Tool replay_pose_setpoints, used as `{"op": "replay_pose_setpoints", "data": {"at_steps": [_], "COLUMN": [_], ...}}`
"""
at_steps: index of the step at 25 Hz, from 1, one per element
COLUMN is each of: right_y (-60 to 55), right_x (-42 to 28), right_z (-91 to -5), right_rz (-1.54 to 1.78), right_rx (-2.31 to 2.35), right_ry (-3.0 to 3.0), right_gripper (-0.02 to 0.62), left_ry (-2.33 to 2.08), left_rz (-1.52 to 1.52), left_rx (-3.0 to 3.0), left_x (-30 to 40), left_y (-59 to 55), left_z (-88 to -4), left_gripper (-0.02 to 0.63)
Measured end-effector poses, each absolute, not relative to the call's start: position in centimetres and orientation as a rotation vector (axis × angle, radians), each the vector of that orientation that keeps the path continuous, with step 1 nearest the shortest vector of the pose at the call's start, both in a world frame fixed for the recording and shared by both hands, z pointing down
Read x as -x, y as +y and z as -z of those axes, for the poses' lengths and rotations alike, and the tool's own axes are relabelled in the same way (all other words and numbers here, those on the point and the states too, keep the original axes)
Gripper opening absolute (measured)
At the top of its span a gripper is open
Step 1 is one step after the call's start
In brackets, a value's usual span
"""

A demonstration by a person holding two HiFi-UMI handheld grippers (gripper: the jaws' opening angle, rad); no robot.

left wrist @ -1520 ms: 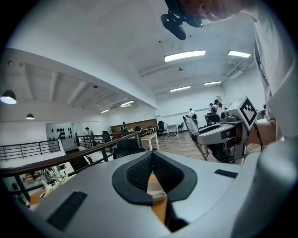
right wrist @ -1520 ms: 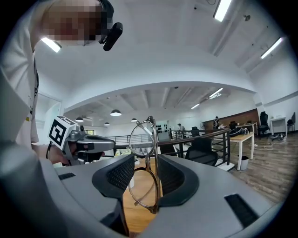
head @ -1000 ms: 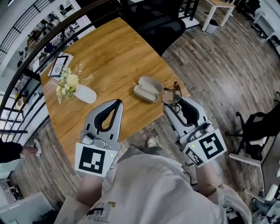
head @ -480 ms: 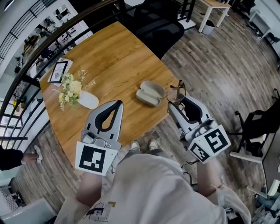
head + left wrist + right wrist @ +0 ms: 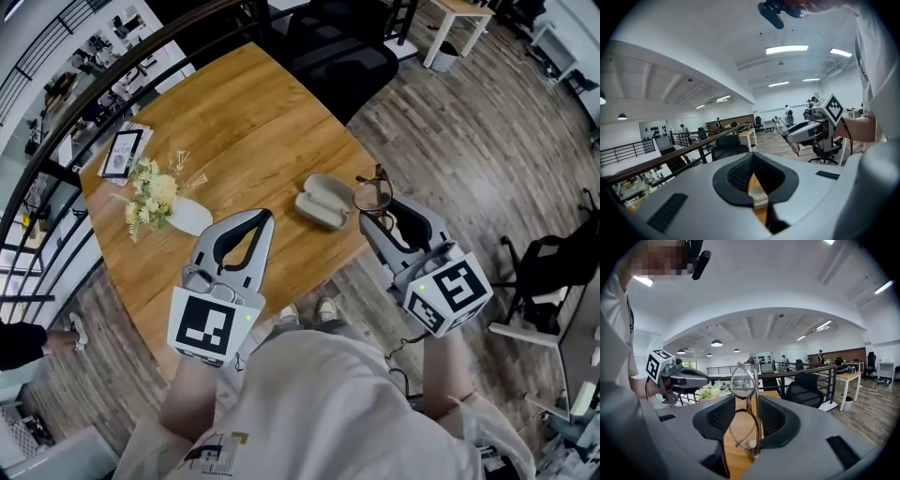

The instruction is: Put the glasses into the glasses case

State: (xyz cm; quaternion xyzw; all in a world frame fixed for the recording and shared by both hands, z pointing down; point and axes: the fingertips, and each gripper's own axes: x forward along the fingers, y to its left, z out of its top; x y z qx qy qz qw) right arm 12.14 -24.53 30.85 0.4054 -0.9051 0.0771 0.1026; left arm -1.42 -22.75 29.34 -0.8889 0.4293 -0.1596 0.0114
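Note:
The open grey glasses case (image 5: 323, 200) lies on the wooden table (image 5: 244, 122) near its right edge. My right gripper (image 5: 372, 212) is shut on the folded clear-framed glasses (image 5: 372, 194), holding them just right of the case, over the table's edge. In the right gripper view the glasses (image 5: 746, 408) stand on edge between the pads. My left gripper (image 5: 264, 217) hovers over the table left of the case, its jaws shut with nothing between them; in its own view (image 5: 753, 161) only wood shows through the slit.
A white vase (image 5: 190, 215) with pale flowers (image 5: 150, 190) lies at the table's left, a framed card (image 5: 123, 153) behind it. A black office chair (image 5: 342, 52) stands at the far side. A dark railing (image 5: 56, 141) runs along the left. Wood floor lies to the right.
Both grippers have edged forward towards the table, the left tip further over the wood. The glasses stay held in the right gripper, beside the case.

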Motion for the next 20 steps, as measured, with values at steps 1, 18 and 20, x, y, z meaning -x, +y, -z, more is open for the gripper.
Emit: {"op": "replay_pose_setpoints", "data": {"at_steps": [1, 18, 20], "right_y": [-25.0, -32.2, -32.7], "right_x": [-11.8, -9.8, -9.5], "right_z": [-31.4, -45.4, -47.1], "right_rz": [-0.221, -0.388, -0.411], "right_rx": [-1.182, -1.044, -1.023], "right_ry": [-2.655, -2.448, -2.426], "right_gripper": [0.179, 0.179, 0.179], "left_ry": [1.326, 1.304, 1.298], "left_rz": [0.497, 0.649, 0.698], "left_rx": [2.771, 2.856, 2.865], "left_x": [1.5, 3.1, 3.0], "left_y": [-23.2, -29.0, -29.4], "left_z": [-29.6, -38.7, -40.2], "left_gripper": [0.017, 0.017, 0.017]}}
